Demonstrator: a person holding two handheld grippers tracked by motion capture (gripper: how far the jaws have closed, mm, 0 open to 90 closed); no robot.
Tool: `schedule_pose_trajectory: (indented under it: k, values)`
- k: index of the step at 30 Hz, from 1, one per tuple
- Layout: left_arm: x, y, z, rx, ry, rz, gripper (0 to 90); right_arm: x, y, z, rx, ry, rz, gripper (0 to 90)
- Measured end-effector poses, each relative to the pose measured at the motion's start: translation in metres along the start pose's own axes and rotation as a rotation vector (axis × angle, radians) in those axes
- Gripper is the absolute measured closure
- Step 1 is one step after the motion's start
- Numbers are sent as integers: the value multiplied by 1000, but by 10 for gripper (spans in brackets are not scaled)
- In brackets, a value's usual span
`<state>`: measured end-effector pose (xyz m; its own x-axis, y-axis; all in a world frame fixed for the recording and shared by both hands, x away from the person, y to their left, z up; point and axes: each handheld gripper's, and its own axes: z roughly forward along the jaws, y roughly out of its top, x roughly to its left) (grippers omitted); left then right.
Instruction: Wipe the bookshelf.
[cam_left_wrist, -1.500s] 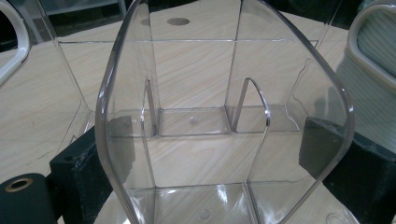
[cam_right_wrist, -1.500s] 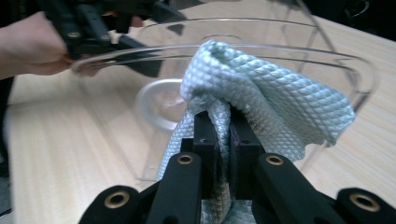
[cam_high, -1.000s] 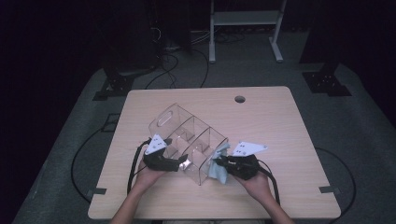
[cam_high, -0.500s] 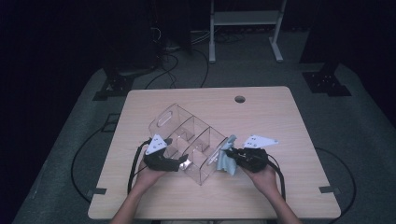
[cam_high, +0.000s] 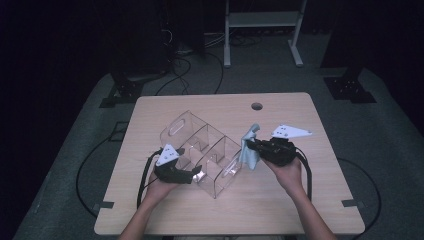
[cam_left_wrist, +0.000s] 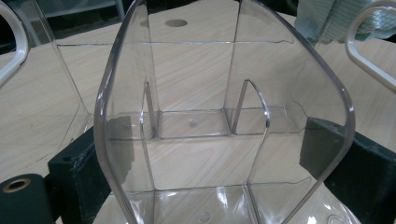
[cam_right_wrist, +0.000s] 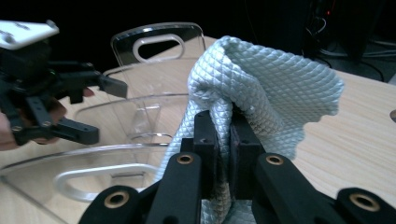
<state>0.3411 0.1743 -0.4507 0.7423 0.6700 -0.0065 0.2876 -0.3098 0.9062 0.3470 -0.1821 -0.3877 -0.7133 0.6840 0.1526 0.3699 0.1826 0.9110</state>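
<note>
A clear plastic organizer (cam_high: 205, 150) with several compartments lies at an angle in the middle of the wooden table (cam_high: 310, 200). My left gripper (cam_high: 194, 175) is at its near-left side. In the left gripper view the two black jaws press on the outer walls of the organizer (cam_left_wrist: 196, 93), one on each side. My right gripper (cam_high: 252, 145) hovers just right of the organizer, shut on a pale blue quilted cloth (cam_high: 248, 152) that hangs from its jaws. In the right gripper view the cloth (cam_right_wrist: 271, 88) bunches over the closed fingertips (cam_right_wrist: 208, 135), with the left gripper (cam_right_wrist: 100, 109) beyond.
A round cable hole (cam_high: 257, 106) sits near the table's far edge. Cables trail from both grippers off the near side. Dark stands and a white-legged frame (cam_high: 260, 20) are on the floor beyond the table.
My right gripper has lifted and moved right and away from me with the cloth, from the organizer's near end to its right side. The left hand and the organizer stayed put.
</note>
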Motion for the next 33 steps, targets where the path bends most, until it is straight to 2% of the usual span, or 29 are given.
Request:
schedule_pose_trajectory:
  k: [3,6,8,10,12,13,15,18,21,26,31,33]
  values:
    - [0,0,0,-1,1,0,56,-4,-2,6,19,-3,11,834]
    - [-1,1,1,0,7,-6,55,1,0,6,21,0,11,834]
    - [-1,1,1,-1,9,-5,55,9,3,3,7,30,7,837]
    - [-1,1,1,-2,9,-3,55,19,6,3,6,83,-17,838]
    - [-1,1,1,-1,8,-3,55,30,7,4,19,69,-75,838]
    - [-1,1,1,-1,8,-3,55,31,8,4,24,61,-86,838]
    - [-2,1,1,1,9,-1,55,25,8,5,22,52,-75,839]
    - [-2,1,2,-1,11,-2,55,12,8,6,17,6,-67,839]
    - [-2,1,3,-3,12,-1,55,4,8,10,38,-36,-55,838]
    - [-2,1,3,-3,14,0,55,4,6,12,38,-54,-51,838]
    - [0,0,1,-7,10,-5,56,13,5,9,14,-23,-54,838]
    - [0,0,1,-5,11,-3,55,11,5,9,16,-24,-53,838]
